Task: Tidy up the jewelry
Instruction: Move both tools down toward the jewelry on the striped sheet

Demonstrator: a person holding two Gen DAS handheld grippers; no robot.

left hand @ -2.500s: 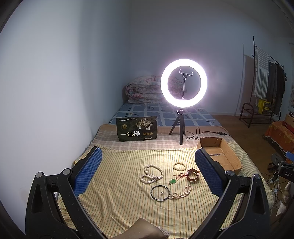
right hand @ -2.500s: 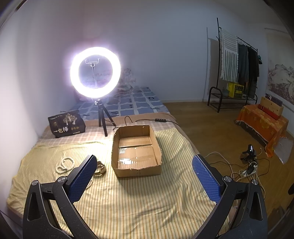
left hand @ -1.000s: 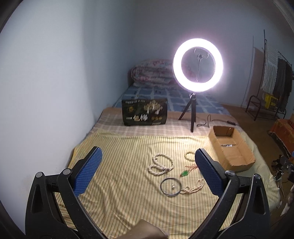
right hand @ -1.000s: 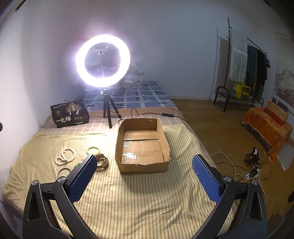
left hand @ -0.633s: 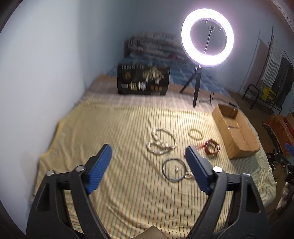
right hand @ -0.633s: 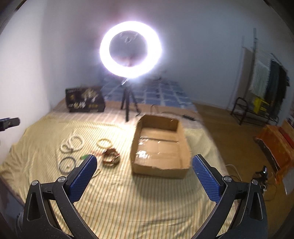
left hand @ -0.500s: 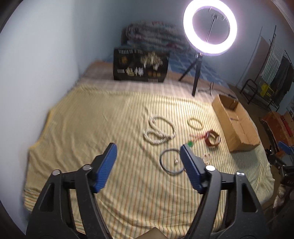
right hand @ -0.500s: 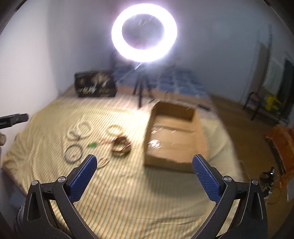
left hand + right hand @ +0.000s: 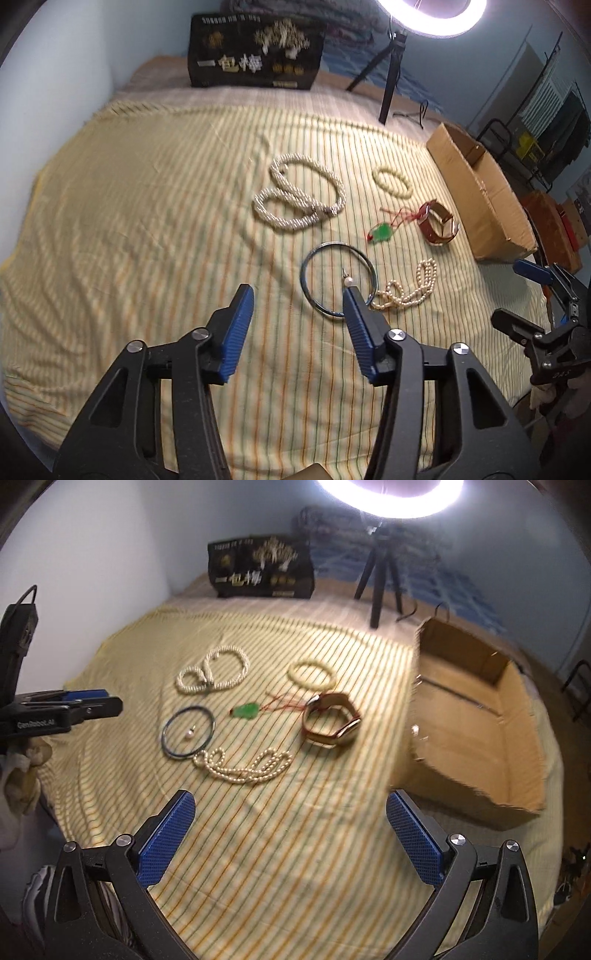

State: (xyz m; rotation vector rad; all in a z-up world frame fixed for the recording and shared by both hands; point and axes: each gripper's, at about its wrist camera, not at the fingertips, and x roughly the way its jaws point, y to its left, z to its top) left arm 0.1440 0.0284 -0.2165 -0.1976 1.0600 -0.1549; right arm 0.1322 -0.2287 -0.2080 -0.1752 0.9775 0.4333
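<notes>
- The ring light (image 9: 430, 16) is cut off at the top of both views; only its lower arc and tripod (image 9: 376, 579) show.
- The right view is motion-blurred, so the carton (image 9: 476, 716) has smeared edges; its inside looks bare but is hard to read.
- In the left view, the left hand-held gripper (image 9: 297, 301) hangs over the striped bed (image 9: 129, 221), jaws spread with nothing between them. Its right finger (image 9: 360, 332) covers part of the near edge of the dark bangle (image 9: 338, 282).
- A small pearl pin (image 9: 347, 280) lies inside the bangle.
- A short pearl strand (image 9: 410, 291) touches the bangle's right side.
- Farther back lie a looped pearl necklace (image 9: 299, 199), a pale bead bracelet (image 9: 391, 181), a green pendant (image 9: 380, 233) on red cord and a brown angular bangle (image 9: 439, 227), just beside the carton.
- The right hand-held gripper (image 9: 291, 823) is spread wide and holds nothing, hanging above bare cloth nearer than the jewelry.
- A black printed bag (image 9: 255, 55) stands at the bed's far end.
</notes>
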